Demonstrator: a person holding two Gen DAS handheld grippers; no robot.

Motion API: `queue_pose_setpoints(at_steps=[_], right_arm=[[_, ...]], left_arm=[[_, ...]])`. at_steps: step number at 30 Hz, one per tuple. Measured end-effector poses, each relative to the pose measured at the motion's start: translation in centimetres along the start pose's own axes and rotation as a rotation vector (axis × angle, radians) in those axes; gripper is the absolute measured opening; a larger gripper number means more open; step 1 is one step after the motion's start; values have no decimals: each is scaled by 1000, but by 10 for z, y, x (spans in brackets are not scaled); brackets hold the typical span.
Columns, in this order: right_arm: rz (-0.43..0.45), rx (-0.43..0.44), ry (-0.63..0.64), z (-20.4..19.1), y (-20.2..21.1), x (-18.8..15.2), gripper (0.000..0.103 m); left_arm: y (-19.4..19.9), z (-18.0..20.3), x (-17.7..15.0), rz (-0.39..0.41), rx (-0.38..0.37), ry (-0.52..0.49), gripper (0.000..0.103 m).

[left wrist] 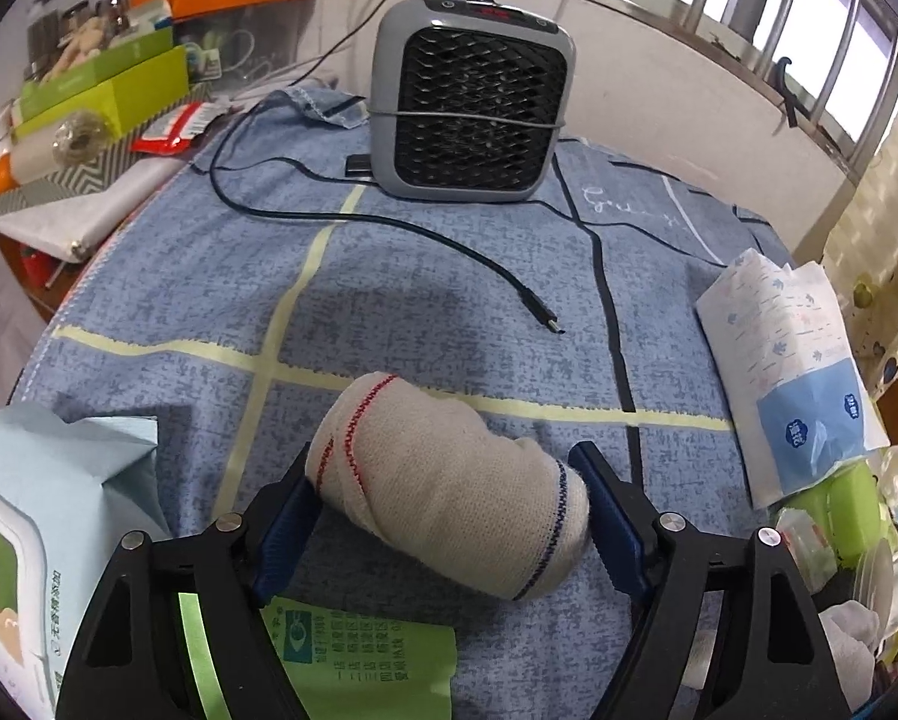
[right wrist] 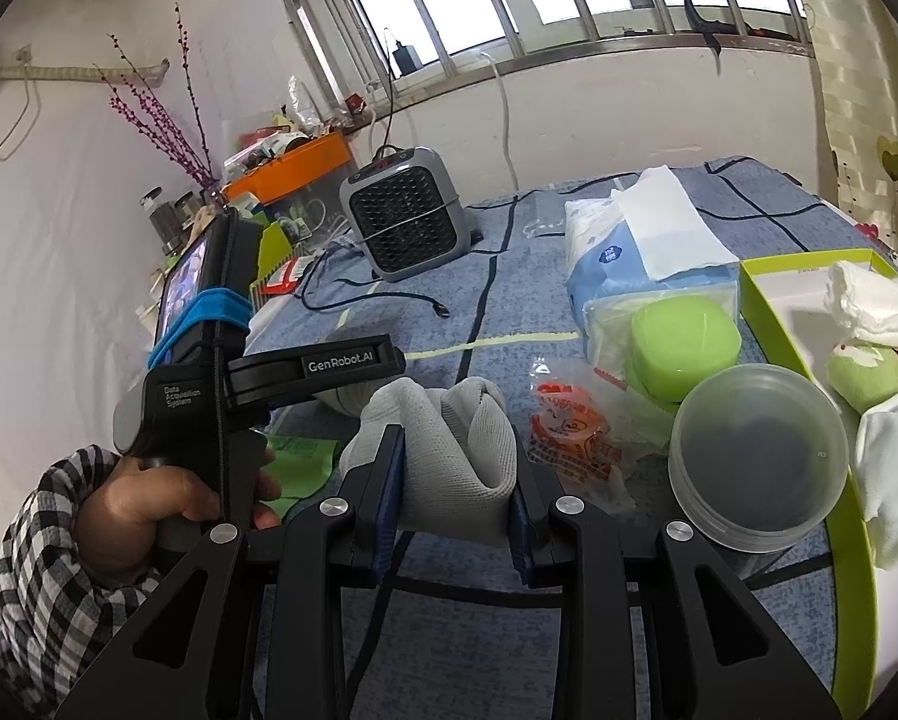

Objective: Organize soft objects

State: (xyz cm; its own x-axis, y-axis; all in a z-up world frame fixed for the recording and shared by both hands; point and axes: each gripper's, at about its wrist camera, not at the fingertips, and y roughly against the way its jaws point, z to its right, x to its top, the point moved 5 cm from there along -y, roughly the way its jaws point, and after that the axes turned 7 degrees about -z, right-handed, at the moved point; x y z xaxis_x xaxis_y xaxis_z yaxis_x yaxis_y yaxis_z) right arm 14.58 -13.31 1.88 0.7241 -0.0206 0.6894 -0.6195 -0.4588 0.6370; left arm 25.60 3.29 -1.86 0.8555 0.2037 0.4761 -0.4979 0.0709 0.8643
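Note:
A cream sock bundle (left wrist: pixel 449 486) with red and blue stitched bands lies on the blue checked cloth (left wrist: pixel 389 276). My left gripper (left wrist: pixel 449 498) stands open around it; the left pad touches its red-banded end, the right pad is just apart. My right gripper (right wrist: pixel 456 480) is shut on a folded grey sock (right wrist: pixel 461 438) and holds it above the cloth. The left gripper's body (right wrist: pixel 221 372) shows at left in the right wrist view. A lime-edged tray (right wrist: pixel 803 288) at right holds white cloths (right wrist: pixel 875 306) and a green soft toy (right wrist: pixel 863 372).
A grey heater (left wrist: pixel 470 96) and a loose black cable (left wrist: pixel 389 222) lie at the back. Tissue packs (left wrist: pixel 791 378), a wet-wipes pack (left wrist: pixel 23 540), a green leaflet (left wrist: pixel 365 654), a clear lidded bowl (right wrist: pixel 755 456), a green container (right wrist: pixel 683 348) and a plastic wrapper (right wrist: pixel 575 438) crowd the sides.

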Motion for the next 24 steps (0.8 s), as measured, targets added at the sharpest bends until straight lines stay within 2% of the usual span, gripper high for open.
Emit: queue_pose_setpoints(at_steps=[11,24], right_arm=[[2,-37,11,-3,2,1,31],[45,-115,2,4,26,8,31]], left_arm=[[17,7,-3,43,-48,-43,78],[60,33,-18,114,-86,-165,78]])
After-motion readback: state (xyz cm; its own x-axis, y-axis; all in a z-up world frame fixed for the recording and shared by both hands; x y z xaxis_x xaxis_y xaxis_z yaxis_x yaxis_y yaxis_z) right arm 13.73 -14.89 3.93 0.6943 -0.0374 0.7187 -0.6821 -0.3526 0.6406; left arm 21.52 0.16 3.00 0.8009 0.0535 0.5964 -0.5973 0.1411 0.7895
